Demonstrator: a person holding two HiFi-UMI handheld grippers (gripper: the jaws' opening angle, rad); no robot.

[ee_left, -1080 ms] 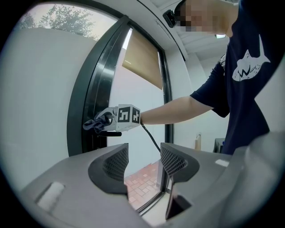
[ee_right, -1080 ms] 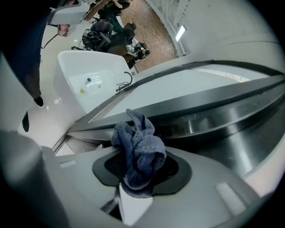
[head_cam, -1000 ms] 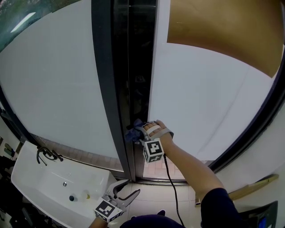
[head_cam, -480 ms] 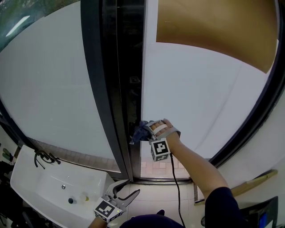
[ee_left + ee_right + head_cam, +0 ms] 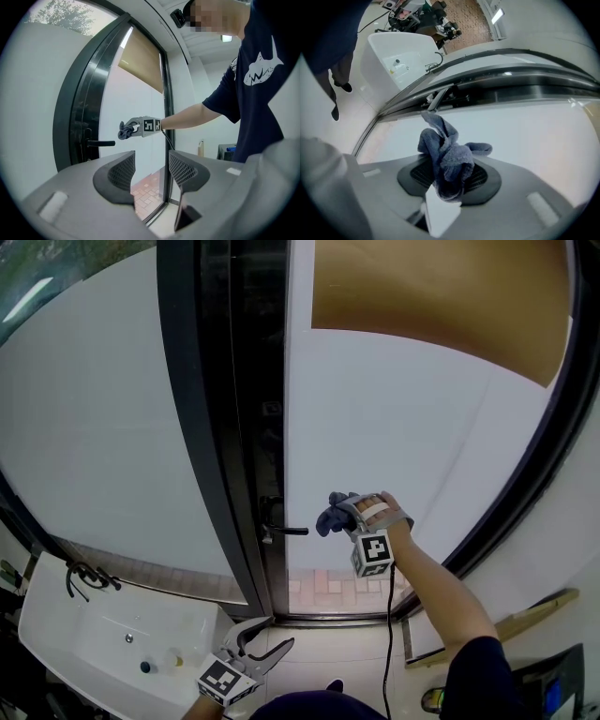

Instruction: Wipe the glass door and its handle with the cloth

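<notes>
We are holding the blue cloth clamped in our right gripper, just right of the door handle and close to the glass. Our left gripper is hanging low, jaws apart, nothing between them. The lettering on the shirt is too small to read.

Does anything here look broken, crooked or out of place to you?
Nothing stands out. The glass door shows no cracks, its handle sits level, and the cloth is just bunched up in the right tongs. The left tongs hang open, empty.
</notes>
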